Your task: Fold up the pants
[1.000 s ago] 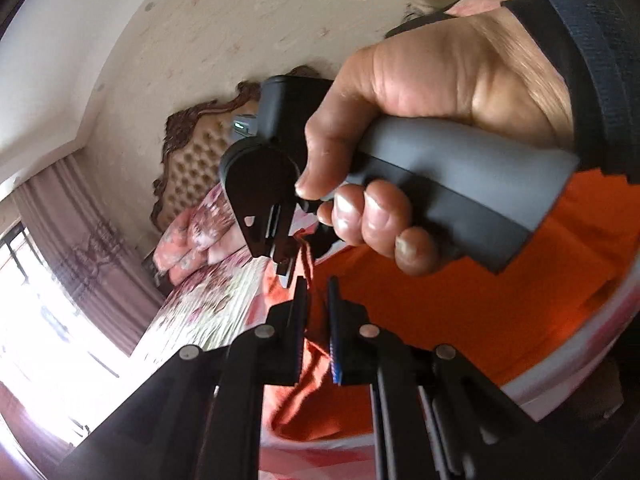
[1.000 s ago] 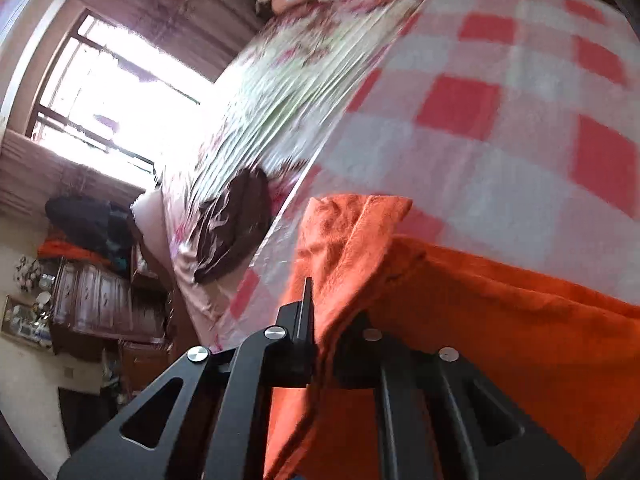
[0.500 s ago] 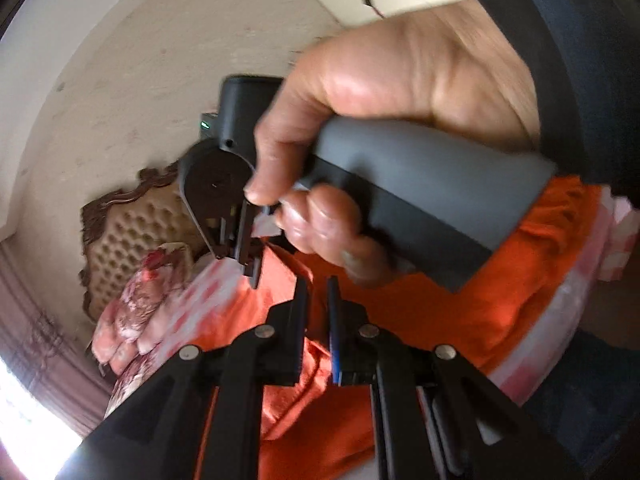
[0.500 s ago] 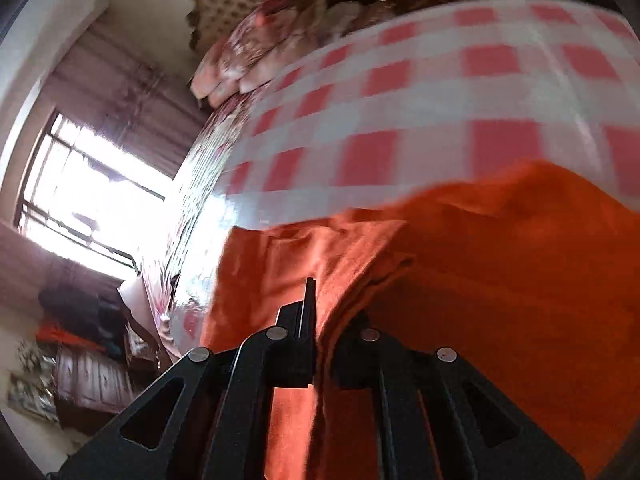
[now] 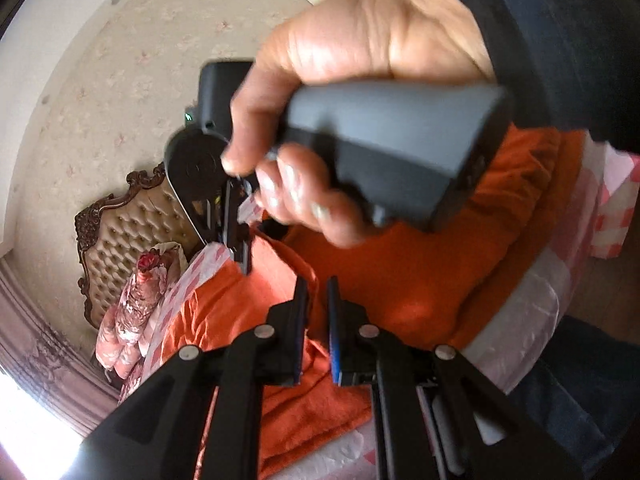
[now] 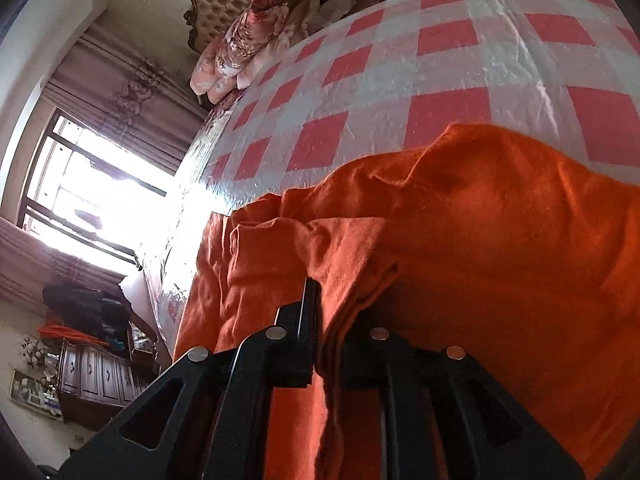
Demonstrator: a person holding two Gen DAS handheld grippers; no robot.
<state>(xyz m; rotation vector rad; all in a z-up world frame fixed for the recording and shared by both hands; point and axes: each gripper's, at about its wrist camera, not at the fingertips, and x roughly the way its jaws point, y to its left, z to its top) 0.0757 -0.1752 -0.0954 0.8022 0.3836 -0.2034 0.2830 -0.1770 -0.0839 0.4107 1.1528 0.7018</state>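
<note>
Lying on the checked bed cover (image 6: pixel 452 64), the orange pants (image 6: pixel 500 240) were bunched up in soft folds. The left gripper (image 5: pixel 316 292) had its two fingers close together, pinching a thin fold of the pants. The right gripper (image 6: pixel 320 296) was nearly closed too, and a fold of the pants was squeezed between its fingers. In the left view, the right hand (image 5: pixel 360 92) held the other gripper's grey handle just above the pants. Flowery pillows (image 6: pixel 248 36) sat by the padded headboard (image 5: pixel 128 232). A bright window (image 6: pixel 80 192) shone near a dark dresser (image 6: pixel 92 376).
</note>
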